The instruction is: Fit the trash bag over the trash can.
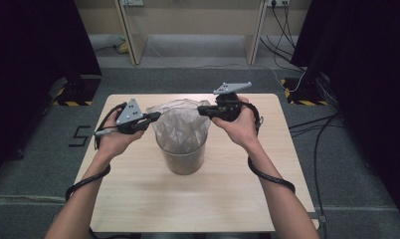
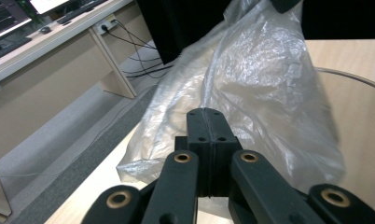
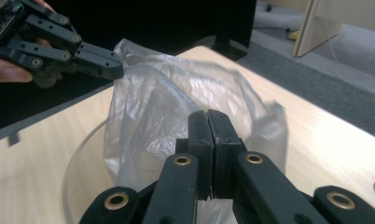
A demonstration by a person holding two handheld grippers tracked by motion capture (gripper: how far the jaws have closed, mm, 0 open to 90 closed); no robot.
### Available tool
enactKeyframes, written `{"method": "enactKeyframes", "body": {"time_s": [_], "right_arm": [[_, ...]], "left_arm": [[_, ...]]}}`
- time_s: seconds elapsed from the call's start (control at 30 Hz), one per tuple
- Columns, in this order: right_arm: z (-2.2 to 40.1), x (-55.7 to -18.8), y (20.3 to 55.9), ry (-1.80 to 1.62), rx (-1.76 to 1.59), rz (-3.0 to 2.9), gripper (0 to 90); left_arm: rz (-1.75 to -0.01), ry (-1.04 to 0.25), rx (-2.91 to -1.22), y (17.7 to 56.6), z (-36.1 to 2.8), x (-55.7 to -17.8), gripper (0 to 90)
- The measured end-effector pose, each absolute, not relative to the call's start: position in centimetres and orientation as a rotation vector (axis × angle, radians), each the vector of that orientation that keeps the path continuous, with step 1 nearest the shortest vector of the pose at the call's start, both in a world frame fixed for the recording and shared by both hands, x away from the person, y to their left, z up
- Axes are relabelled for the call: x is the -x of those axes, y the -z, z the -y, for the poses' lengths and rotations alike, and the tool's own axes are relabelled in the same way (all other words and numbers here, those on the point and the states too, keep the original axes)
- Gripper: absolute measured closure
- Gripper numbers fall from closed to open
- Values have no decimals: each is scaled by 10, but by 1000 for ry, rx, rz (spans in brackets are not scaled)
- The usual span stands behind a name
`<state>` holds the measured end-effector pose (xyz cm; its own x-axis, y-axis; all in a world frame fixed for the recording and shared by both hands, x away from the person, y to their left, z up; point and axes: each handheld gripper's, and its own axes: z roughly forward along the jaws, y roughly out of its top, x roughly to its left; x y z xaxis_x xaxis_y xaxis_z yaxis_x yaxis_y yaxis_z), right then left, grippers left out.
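A small table [image 1: 138, 199] with a pale wooden top stands on grey carpet. One thing rests directly on it, near the middle: a clear round container [image 1: 182, 154] standing upright, with a thin translucent plastic bag [image 1: 180, 122] sitting inside it and billowing up above its rim. The wood all around the container is bare.

Both forearms reach forward, left gripper [image 1: 155, 116] and right gripper [image 1: 202, 110] pointing inward, jaws closed

A lab: black curtains [image 1: 34, 45], hazard-taped stands [image 1: 71, 94], cables [image 1: 287, 30].
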<state>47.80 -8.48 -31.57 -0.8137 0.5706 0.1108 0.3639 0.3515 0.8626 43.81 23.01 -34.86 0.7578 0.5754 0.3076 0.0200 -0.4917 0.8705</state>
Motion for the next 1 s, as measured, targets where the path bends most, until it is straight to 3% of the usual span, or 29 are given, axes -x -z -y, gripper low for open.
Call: {"method": "enactKeyframes", "body": {"time_s": [0.7, 1.0], "right_arm": [[107, -428, 354, -1439, -840, -2608, 900], [111, -421, 370, -1402, -885, -2643, 900]], "left_arm": [[-303, -586, -2050, 377, -220, -358, 898], [-304, -538, -2113, 401, -211, -351, 899]]}}
